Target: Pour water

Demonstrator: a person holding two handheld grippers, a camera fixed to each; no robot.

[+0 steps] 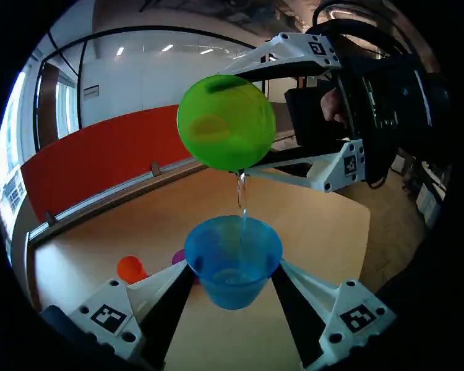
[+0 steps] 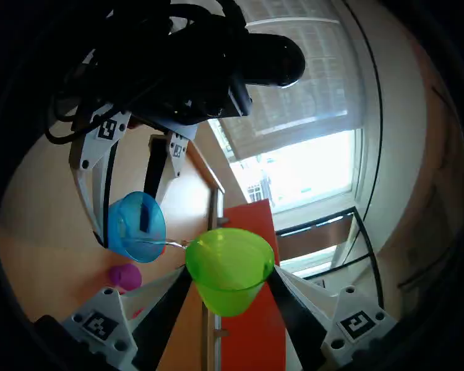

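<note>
Left gripper (image 1: 232, 275) squeezes the blue cup (image 1: 233, 256) upright above the wooden table (image 1: 139, 216); right gripper (image 2: 229, 273) squeezes the green cup (image 2: 229, 260), tipped over it; a thin water stream (image 1: 240, 191) drops in; only a little is in, so pouring looks partly done.

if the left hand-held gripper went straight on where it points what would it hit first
Probably the green cup, tipped in the right hand-held gripper just ahead, above the left hand-held gripper's blue cup; depth is unclear, so it might pass underneath.
</note>
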